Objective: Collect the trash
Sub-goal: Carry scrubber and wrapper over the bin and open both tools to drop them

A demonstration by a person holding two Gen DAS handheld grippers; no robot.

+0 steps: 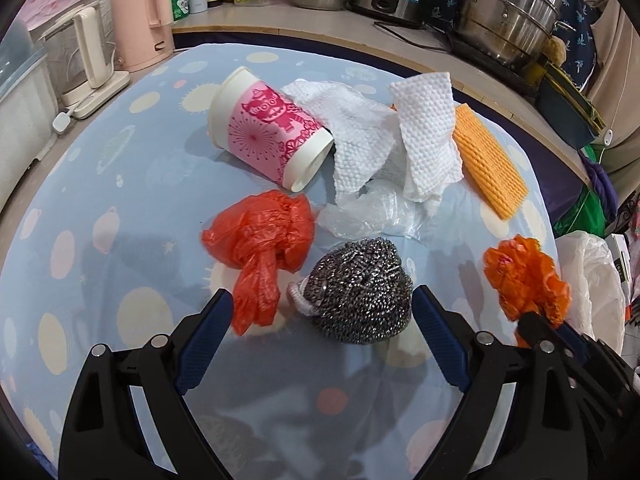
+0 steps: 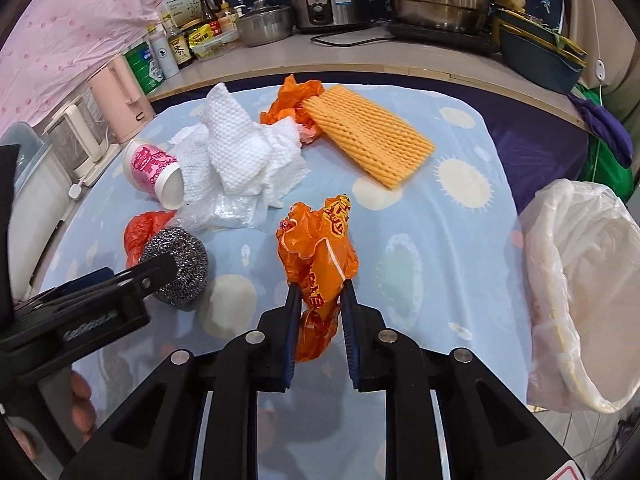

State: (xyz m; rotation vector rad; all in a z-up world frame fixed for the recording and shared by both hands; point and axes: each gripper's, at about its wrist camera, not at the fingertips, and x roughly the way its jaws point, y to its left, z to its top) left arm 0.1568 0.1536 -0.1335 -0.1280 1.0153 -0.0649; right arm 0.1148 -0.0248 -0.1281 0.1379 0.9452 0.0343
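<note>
Pinching orange wrapper (image 2: 318,264) between right gripper (image 2: 320,286) pads.

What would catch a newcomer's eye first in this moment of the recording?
Most striking is the crumpled orange plastic bag pinched between the right gripper's fingers, held above the blue patterned tablecloth. Next comes the shiny steel wool scrubber lying between the left gripper's open fingers. At the right table edge waits a white-lined trash bin.
</note>
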